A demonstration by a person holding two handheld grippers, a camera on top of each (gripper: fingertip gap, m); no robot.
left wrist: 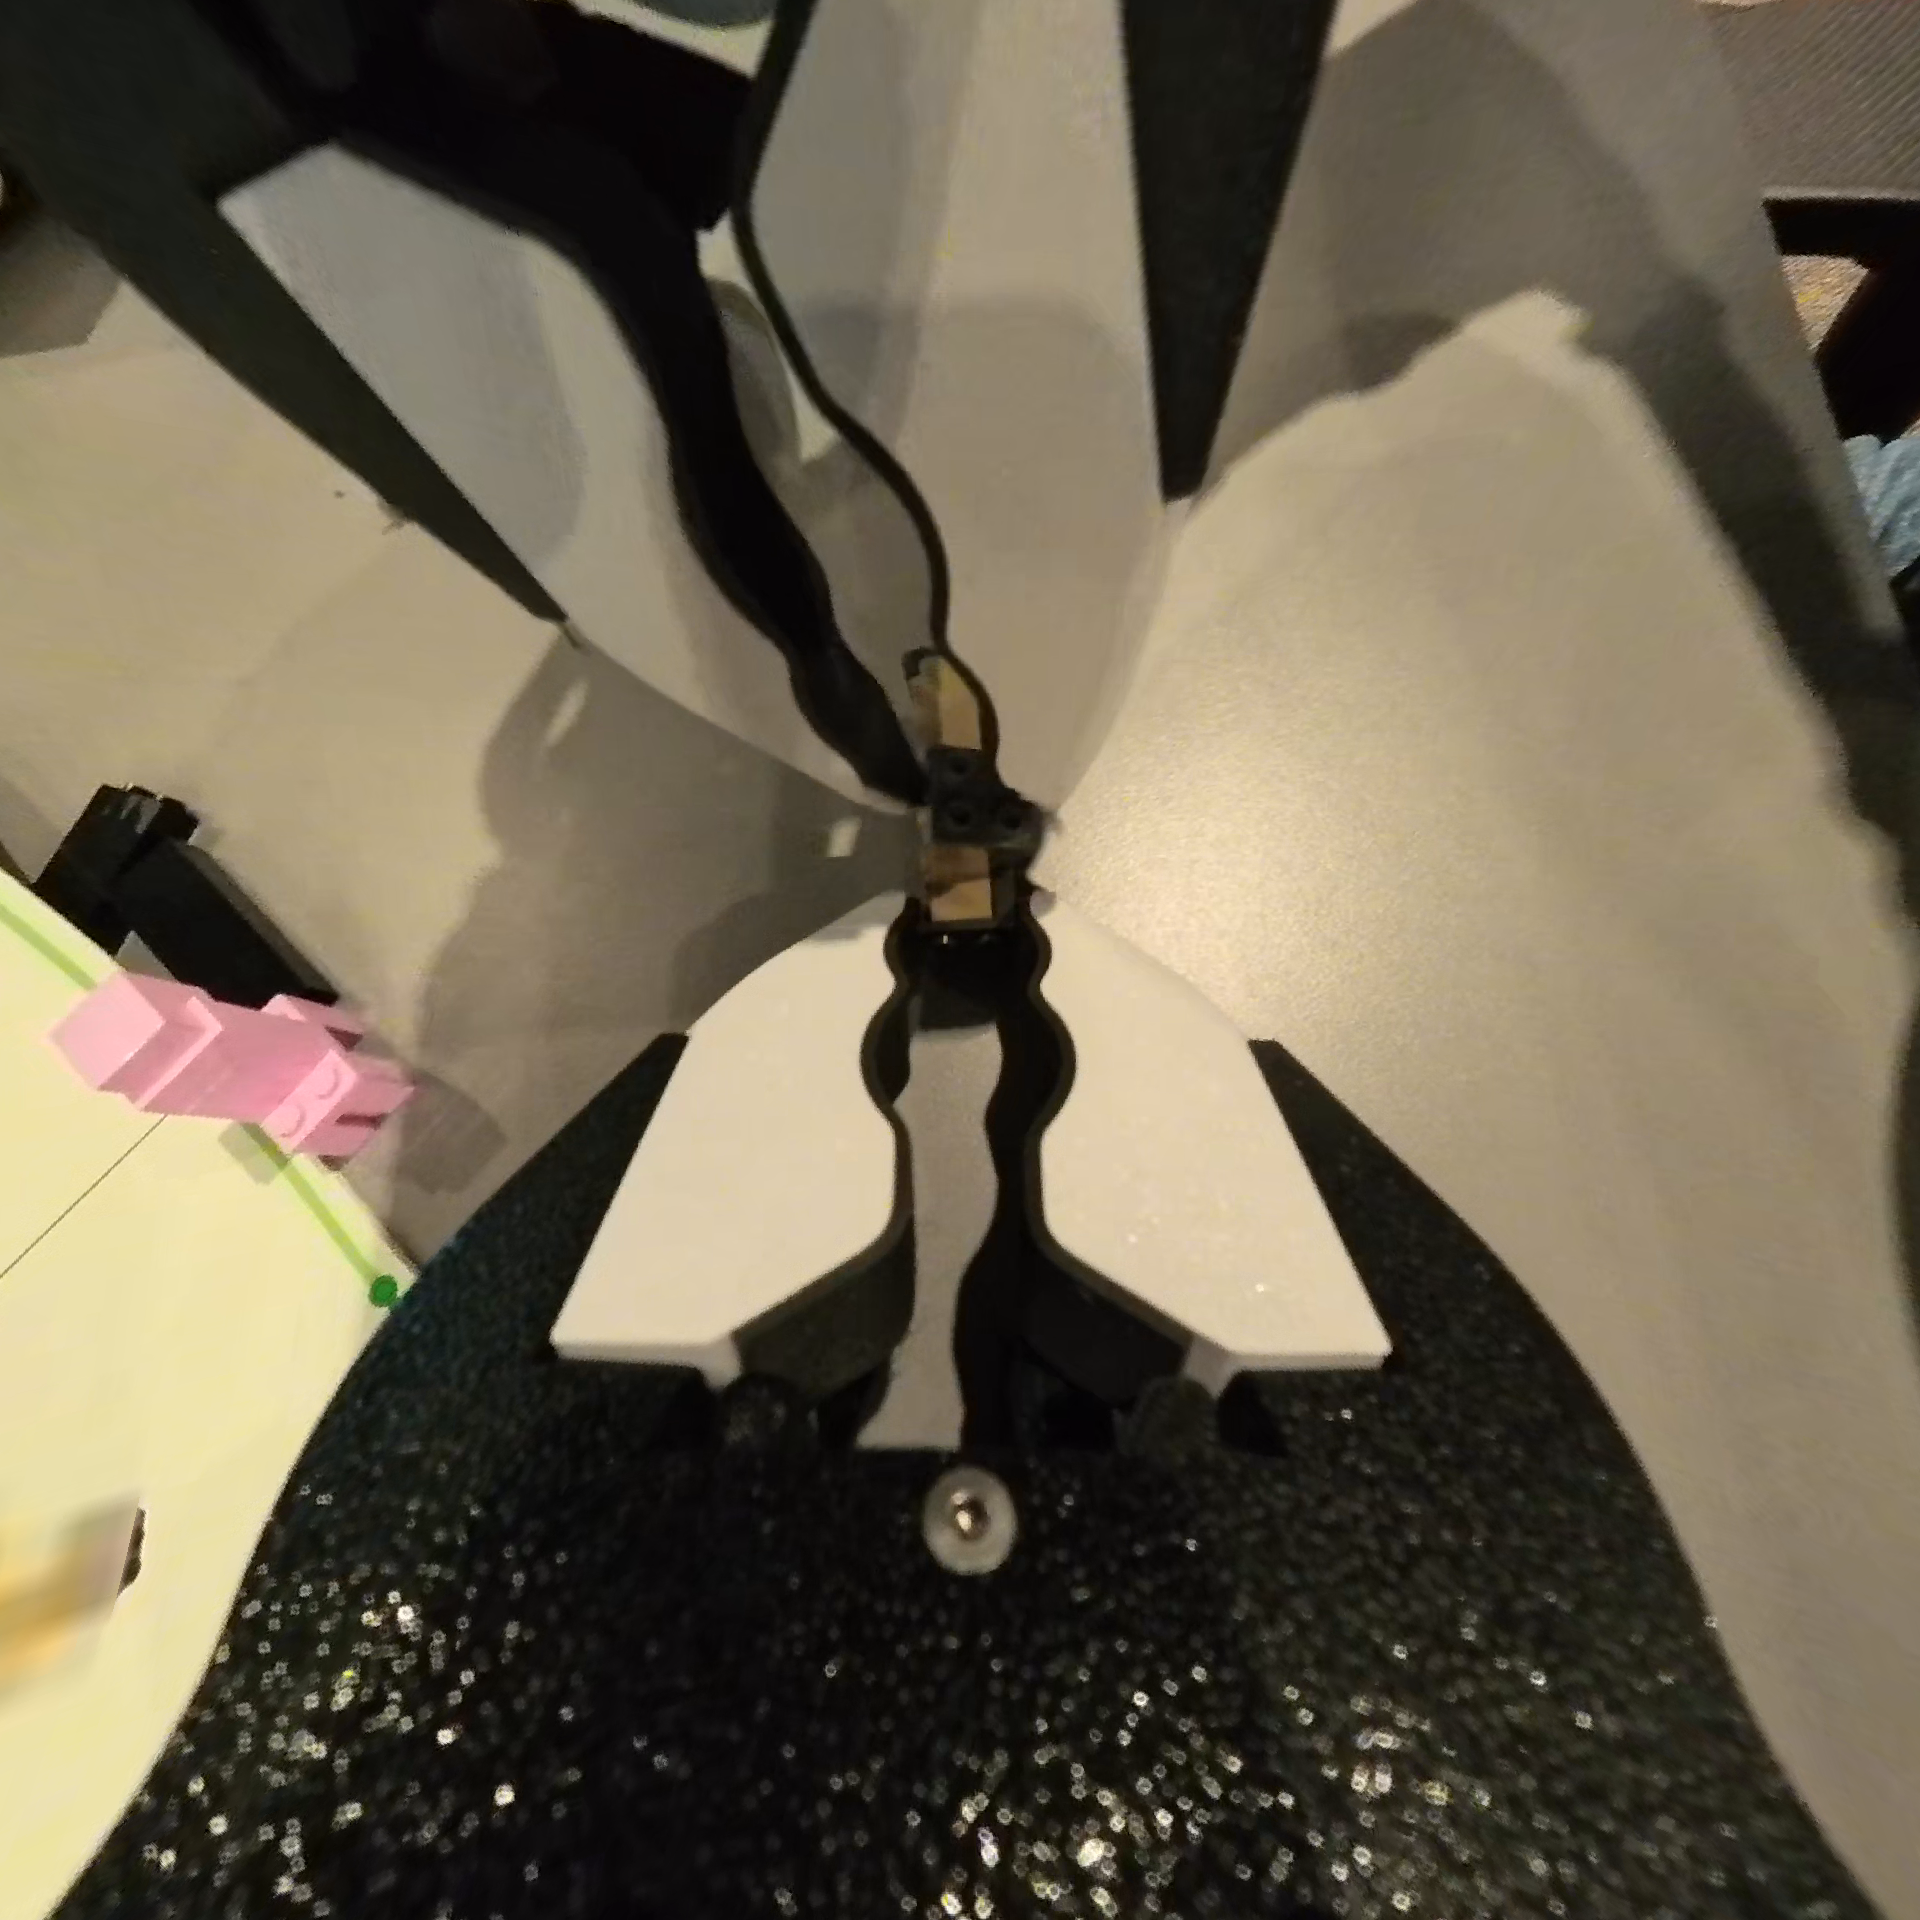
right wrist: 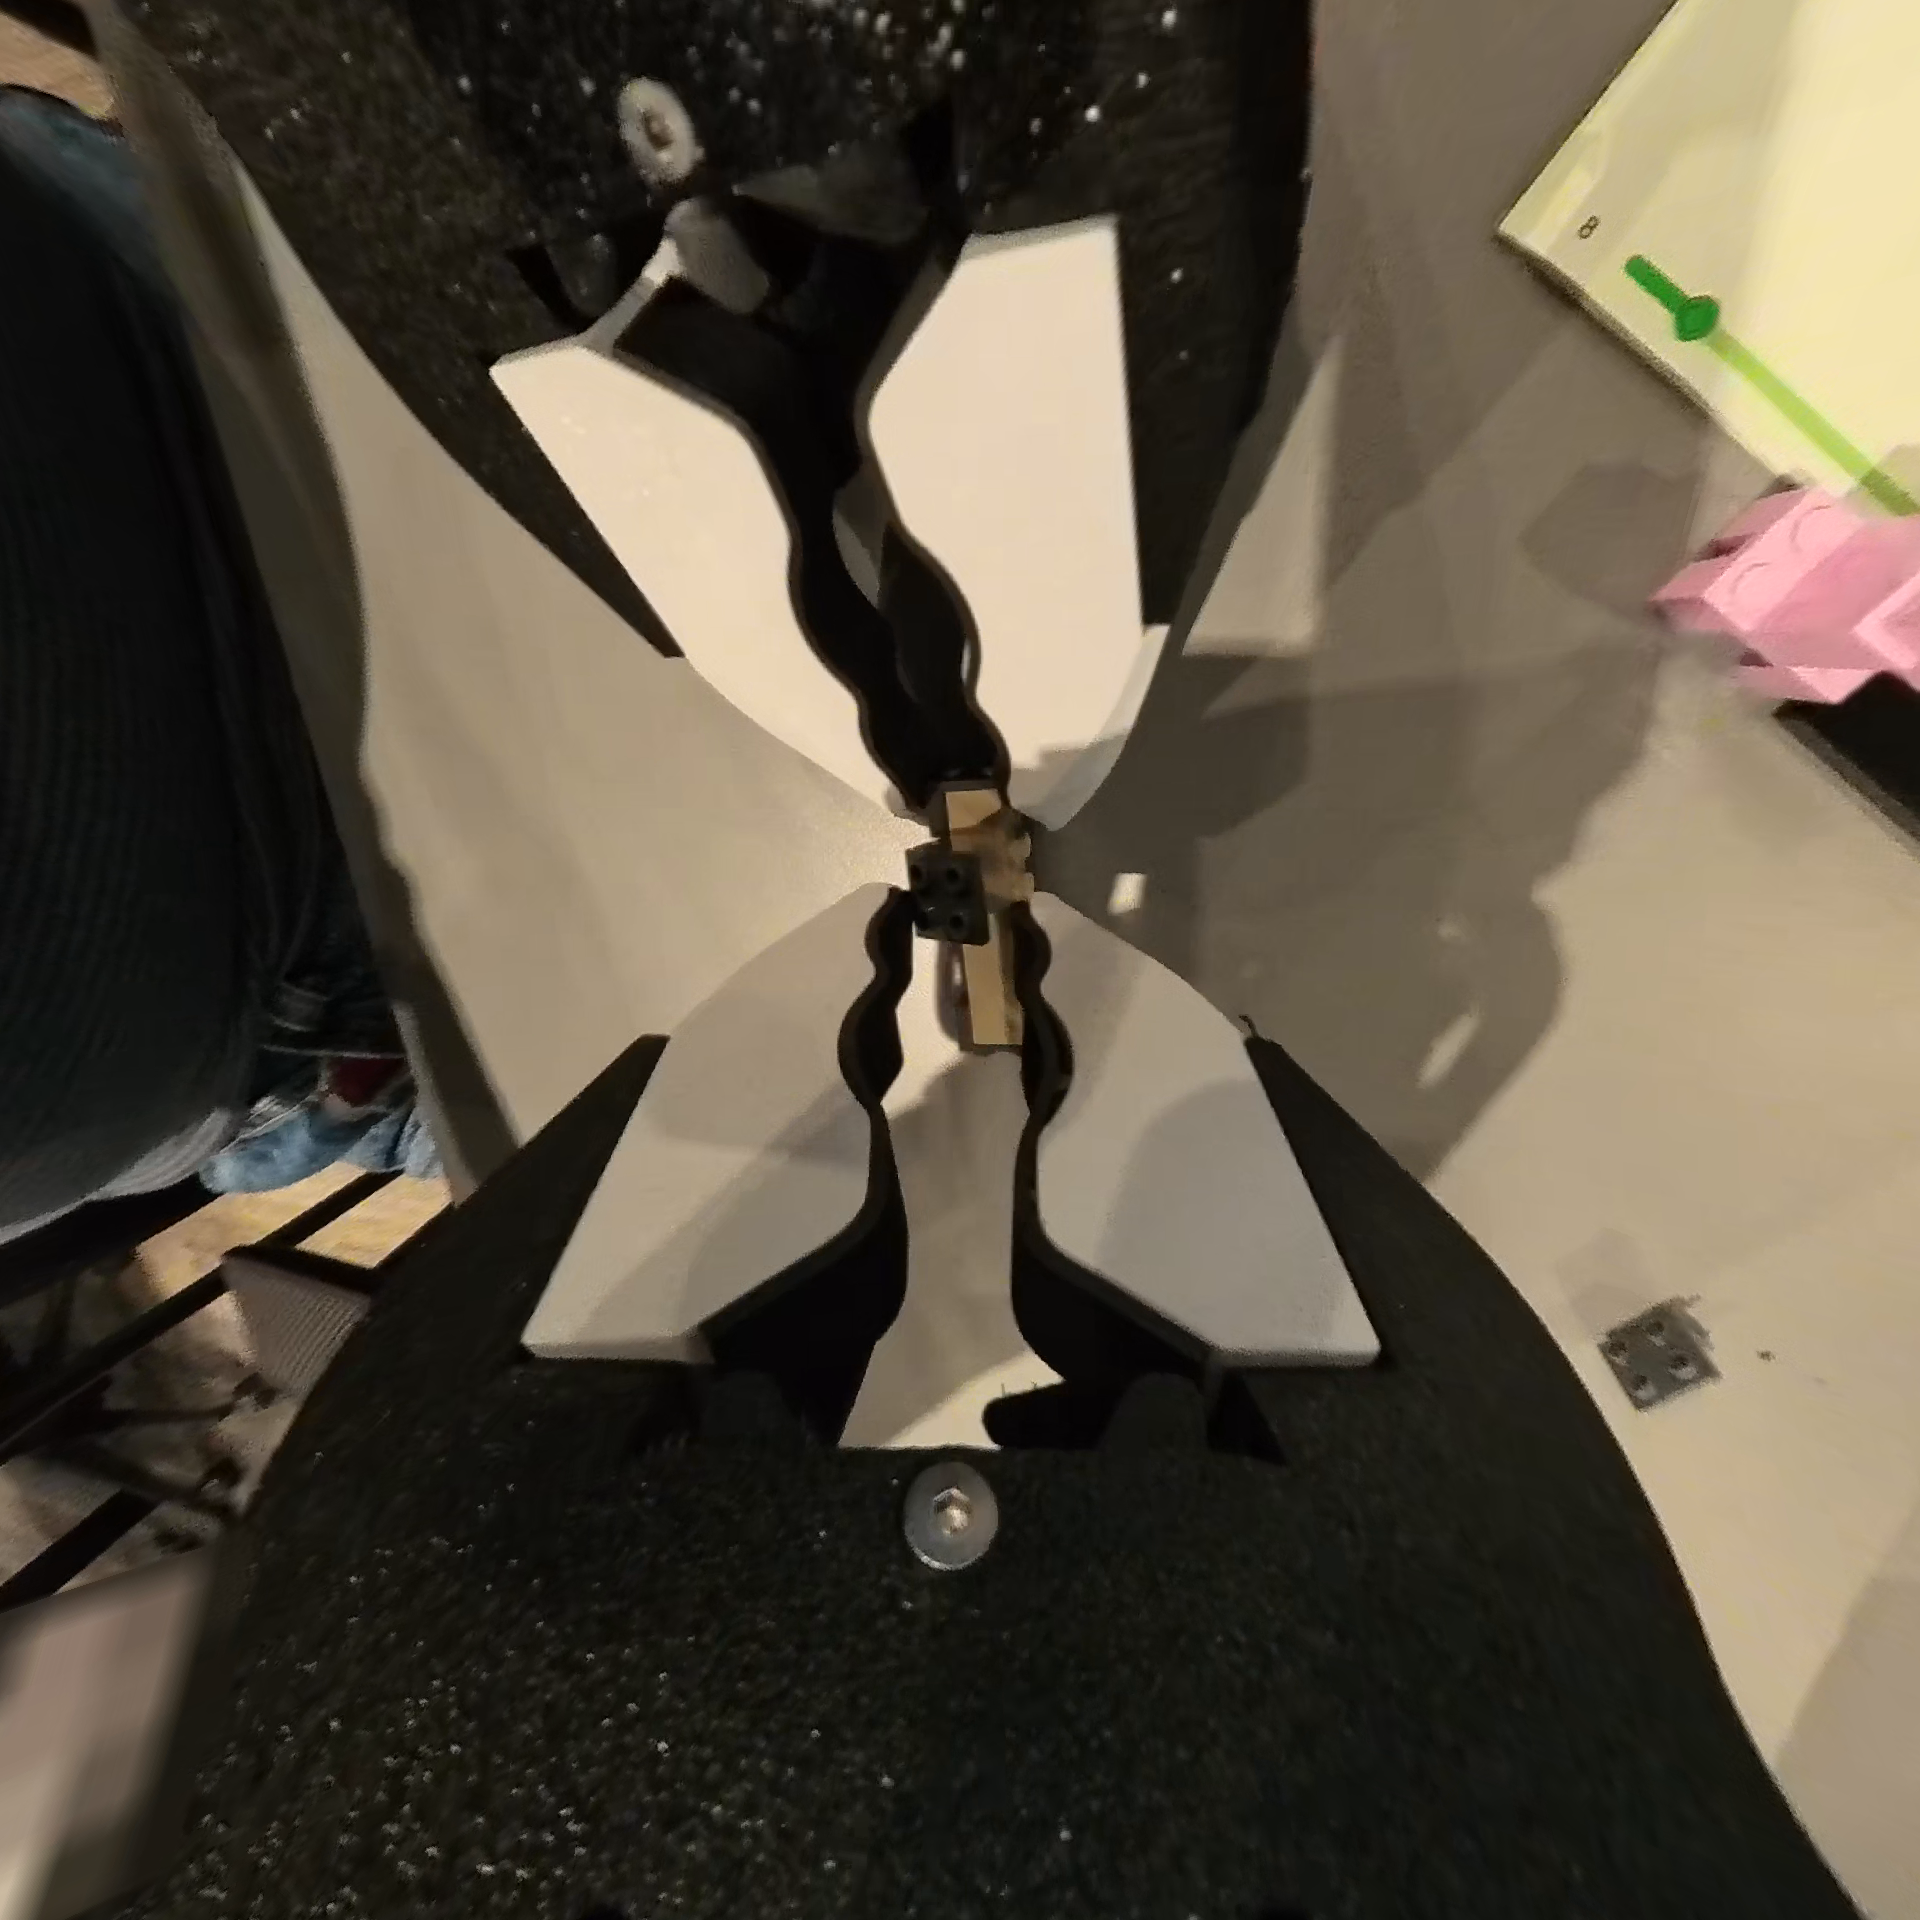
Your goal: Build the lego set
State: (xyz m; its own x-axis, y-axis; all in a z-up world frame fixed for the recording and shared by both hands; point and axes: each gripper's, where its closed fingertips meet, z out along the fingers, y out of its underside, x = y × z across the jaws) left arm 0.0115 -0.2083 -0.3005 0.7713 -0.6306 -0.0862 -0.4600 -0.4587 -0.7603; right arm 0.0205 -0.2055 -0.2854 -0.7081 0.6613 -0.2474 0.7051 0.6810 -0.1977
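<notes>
My two grippers meet tip to tip above the white table (left wrist: 1507,831), both on one small lego assembly. The assembly is a black studded brick (left wrist: 971,816) joined to tan pieces (left wrist: 958,896). In the left wrist view my left gripper (left wrist: 966,914) comes from below, shut on the tan end. My right gripper (left wrist: 951,717) comes from above, shut on the other tan end. In the right wrist view my right gripper (right wrist: 961,940) holds the black brick (right wrist: 943,899) and a long tan plate (right wrist: 992,992). My left gripper (right wrist: 971,805) pinches the far tan end.
A pink lego build (left wrist: 229,1070) lies by a pale green instruction sheet (left wrist: 156,1351), with a black lego piece (left wrist: 135,847) behind it. In the right wrist view the pink build (right wrist: 1808,603) and sheet (right wrist: 1766,187) are at right, a small grey plate (right wrist: 1657,1356) lower right, and a person's dark clothing (right wrist: 125,623) at left. The grippers are tip to tip, or close to it. The black lego piece (left wrist: 135,847) is about 15 centimetres from both grippers' fingertips.
</notes>
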